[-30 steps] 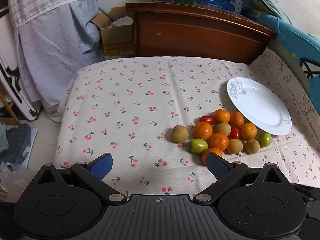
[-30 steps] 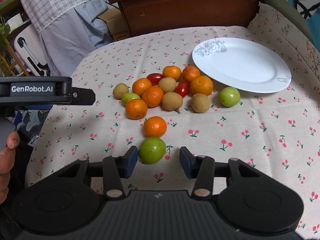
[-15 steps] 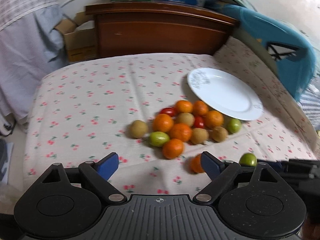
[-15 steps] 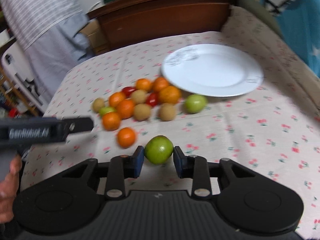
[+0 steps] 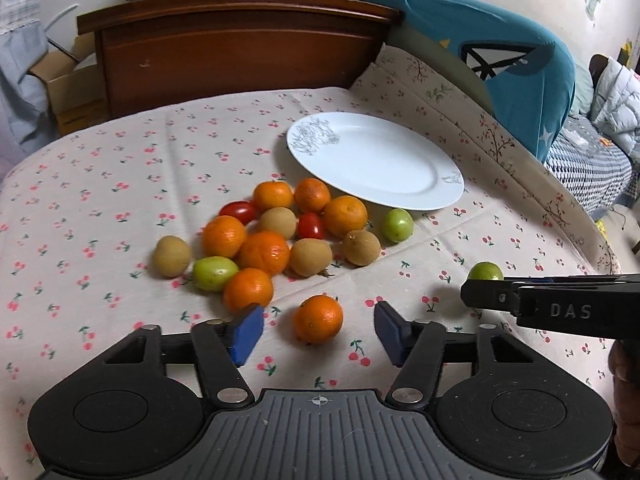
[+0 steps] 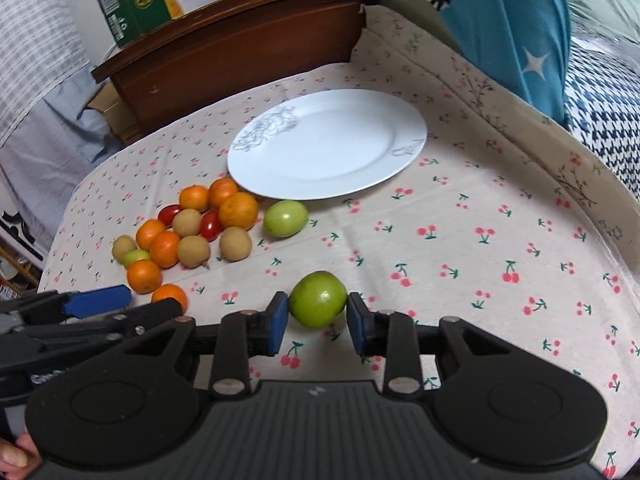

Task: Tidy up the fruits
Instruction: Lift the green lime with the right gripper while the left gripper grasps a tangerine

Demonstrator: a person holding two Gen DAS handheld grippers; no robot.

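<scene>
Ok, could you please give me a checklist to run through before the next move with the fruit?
1. Grip of right claw on green fruit: ok, pads press both sides.
2. The orange sits between the pads of the left claw: ok.
3. Grip of left claw on orange: not ok, jaws closing, pads not yet touching.
4. Room on the plate: ok, nothing on it.
5. The green fruit is lifted off the cloth: cannot tell.

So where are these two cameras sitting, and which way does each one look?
Left wrist: on the left gripper, looking forward and down at a lone orange; jaws closing, pads not touching; the right gripper shows.
Right wrist: on the right gripper, pads against a green fruit; a fingertip shows.
Shared: white plate, fruit pile, cherry-print cloth.
</scene>
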